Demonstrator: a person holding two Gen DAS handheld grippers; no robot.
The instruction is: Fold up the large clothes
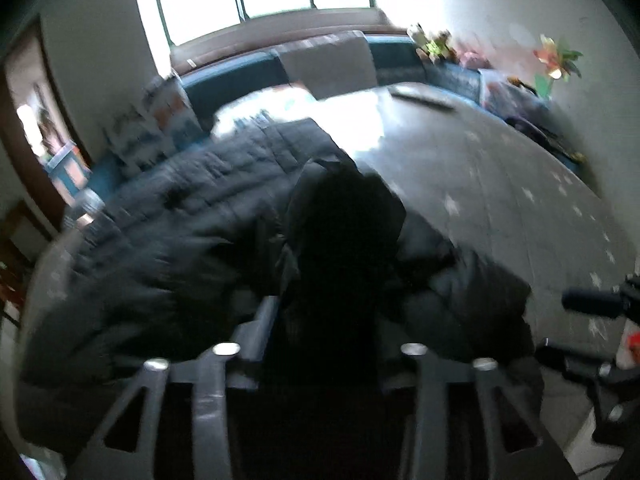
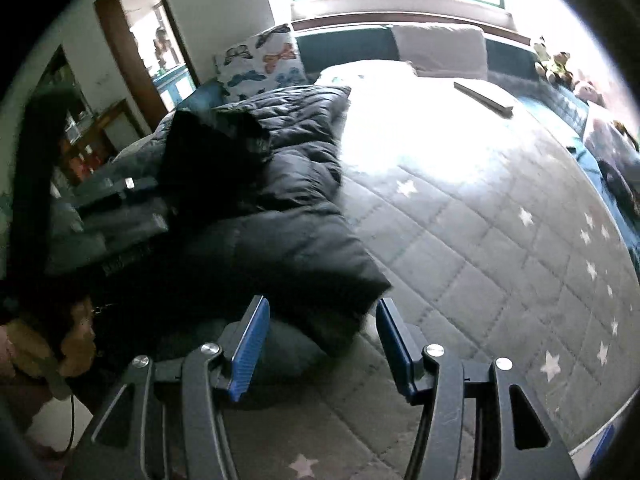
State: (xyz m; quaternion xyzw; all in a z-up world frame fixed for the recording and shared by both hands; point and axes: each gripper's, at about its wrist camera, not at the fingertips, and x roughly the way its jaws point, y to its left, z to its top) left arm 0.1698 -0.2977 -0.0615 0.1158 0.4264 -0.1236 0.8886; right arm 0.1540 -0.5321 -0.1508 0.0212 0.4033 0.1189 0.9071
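Note:
A large dark padded jacket lies bunched on the left side of the bed, also seen in the right wrist view. My left gripper hangs low over it with its jaws apart. A black fold of the jacket, perhaps the hood, fills the gap and hides the right finger. The picture is blurred and dark there. My right gripper is open, its blue pads bare. The jacket's near corner lies just beyond its fingertips, untouched.
The bed has a grey quilted cover with white stars. A butterfly pillow leans at the head end, and a flat book-like thing lies near it. Soft toys line the far right edge. A doorway opens at the left.

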